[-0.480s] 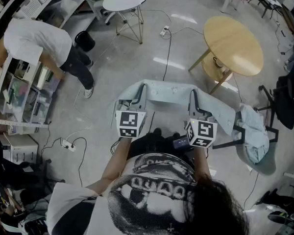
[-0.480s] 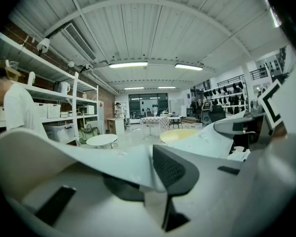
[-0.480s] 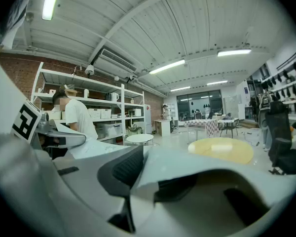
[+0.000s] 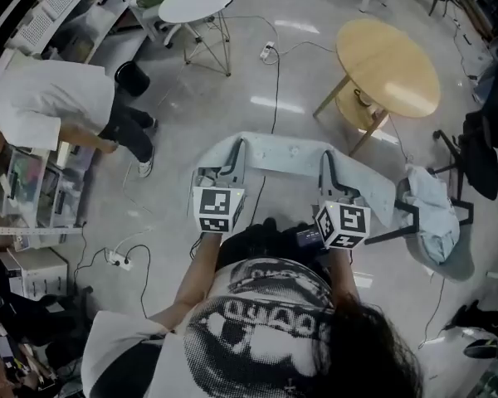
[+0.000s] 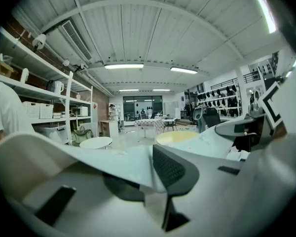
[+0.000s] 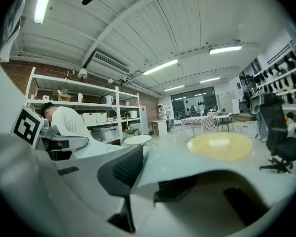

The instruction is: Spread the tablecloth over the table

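Pale blue-green fabric, the tablecloth (image 4: 286, 154), hangs stretched between the left gripper (image 4: 232, 152) and the right gripper (image 4: 327, 162) in the head view, above the floor and well apart from the round wooden table (image 4: 388, 56). Left gripper view: jaws clamped on the cloth's edge. Right gripper view: likewise clamped on cloth. Judged light, limp and prone to sagging; best held at the 2 corners of 1 edge.

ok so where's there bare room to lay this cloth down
The round wooden table ahead right has a bare top; so does the small white table ahead left. The floor between them carries a cable and a power strip. Crowded: left, a person bent at the shelves; right, the black chair.
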`<state>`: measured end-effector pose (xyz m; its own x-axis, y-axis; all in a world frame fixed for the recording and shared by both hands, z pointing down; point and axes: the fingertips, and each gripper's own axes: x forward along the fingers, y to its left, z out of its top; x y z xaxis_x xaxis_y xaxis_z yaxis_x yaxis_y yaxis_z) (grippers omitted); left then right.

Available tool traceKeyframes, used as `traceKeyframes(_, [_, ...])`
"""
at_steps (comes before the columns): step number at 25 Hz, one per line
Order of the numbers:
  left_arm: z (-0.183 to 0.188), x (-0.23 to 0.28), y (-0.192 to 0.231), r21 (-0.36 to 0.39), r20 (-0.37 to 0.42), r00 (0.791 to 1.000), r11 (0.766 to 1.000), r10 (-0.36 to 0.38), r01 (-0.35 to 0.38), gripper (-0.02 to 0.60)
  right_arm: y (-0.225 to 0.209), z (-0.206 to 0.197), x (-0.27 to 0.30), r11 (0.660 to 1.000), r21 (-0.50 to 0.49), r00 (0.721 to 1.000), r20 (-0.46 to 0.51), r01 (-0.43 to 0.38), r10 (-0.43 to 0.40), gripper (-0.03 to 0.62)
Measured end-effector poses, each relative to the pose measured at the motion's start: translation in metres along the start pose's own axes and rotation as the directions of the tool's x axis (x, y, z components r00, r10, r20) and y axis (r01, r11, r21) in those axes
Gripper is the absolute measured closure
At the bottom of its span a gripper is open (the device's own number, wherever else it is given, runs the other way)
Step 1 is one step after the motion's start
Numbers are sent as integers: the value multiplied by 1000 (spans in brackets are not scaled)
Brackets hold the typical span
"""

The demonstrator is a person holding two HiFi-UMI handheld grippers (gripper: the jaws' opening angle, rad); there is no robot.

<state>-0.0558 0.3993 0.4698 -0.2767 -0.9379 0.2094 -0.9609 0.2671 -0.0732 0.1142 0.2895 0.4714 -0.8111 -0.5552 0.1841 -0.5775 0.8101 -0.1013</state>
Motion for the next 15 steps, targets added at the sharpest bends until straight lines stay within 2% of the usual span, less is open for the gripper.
traceKeyframes(8, [13,29,-15,6,30,995,996,-90,90,528,-23,8,-6,998,17,998,11,66,-66,528])
traceKeyframes(15, [13,71,-28,-20,9,989,989,-145,145,528,-55,10,12,994,23,994,0,105,-105,530])
